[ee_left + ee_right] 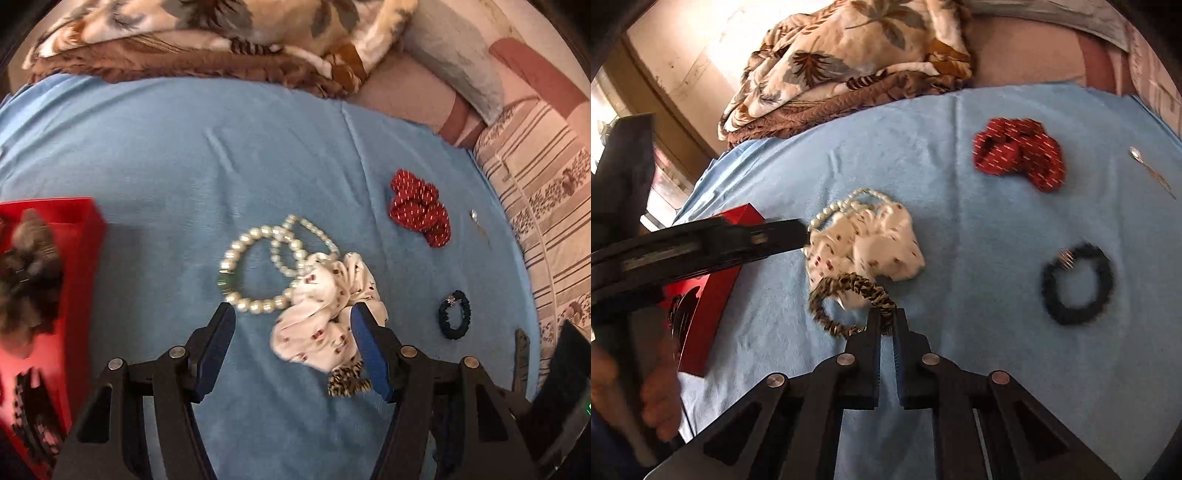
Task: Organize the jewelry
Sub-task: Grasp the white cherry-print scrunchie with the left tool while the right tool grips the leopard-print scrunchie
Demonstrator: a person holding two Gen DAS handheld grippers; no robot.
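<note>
The left gripper (293, 314) hangs low over the blue cloth (155, 155) with its jaws spread wide and nothing between them. Its right finger lies against the white scrunchie (325, 306), and its left fingertip sits just short of the pearl bracelet (258, 266), which tangles with a thinner pearl strand under the scrunchie's far side. A bit of the leopard hair tie (347, 380) pokes out below the scrunchie. At the cloth's left edge stands the red box (79, 266), with a dark fluffy hair piece inside. Towards the right edge lie the red scrunchie (421, 212), a small silver pin (478, 221) and the black hair tie (455, 314), all apart from one another. The far half of the cloth lies bare up to the folded blanket (207, 40).

From the right wrist camera, the right gripper (886, 317) is clenched on the leopard hair tie (849, 295), pinching its near-right part; the loop's far side touches the white scrunchie (864, 251). The left gripper (790, 232) reaches in from the left, its tip at the scrunchie and pearls. The red box (701, 295) sits at the left edge. The black hair tie (1078, 284) and red scrunchie (1019, 157) lie well apart on the right, with bare cloth between them and the near edge.
</note>
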